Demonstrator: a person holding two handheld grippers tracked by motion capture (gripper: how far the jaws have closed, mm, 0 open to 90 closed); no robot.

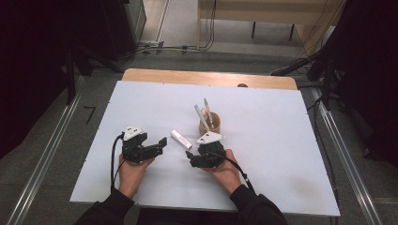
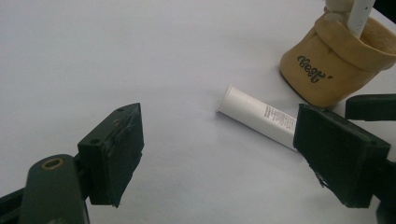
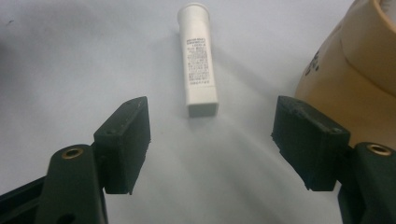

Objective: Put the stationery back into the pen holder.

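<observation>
The right gripper [image 3: 212,140] is reaching for the small white tube [image 3: 198,60], jaws wide open and holding nothing. The tube lies flat on the white worktop [image 1: 281,154], just ahead of the jaws. Next, move forward and close. The left gripper [image 2: 219,158] waits open and empty. Farther off stands the tan pen pot [image 1: 210,123].

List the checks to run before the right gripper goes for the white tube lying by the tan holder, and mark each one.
1. Right gripper open, nothing between its jaws: ok.
2. White tube lying flat on the table, free of both grippers: ok.
3. Tube lined up between the right jaws: ok, just ahead of them.
4. Tan holder close beside the right jaw: not ok, little room.
5. Left gripper open, apart from the tube: ok.
6. Holder's steadiness with its pens: cannot tell.
</observation>
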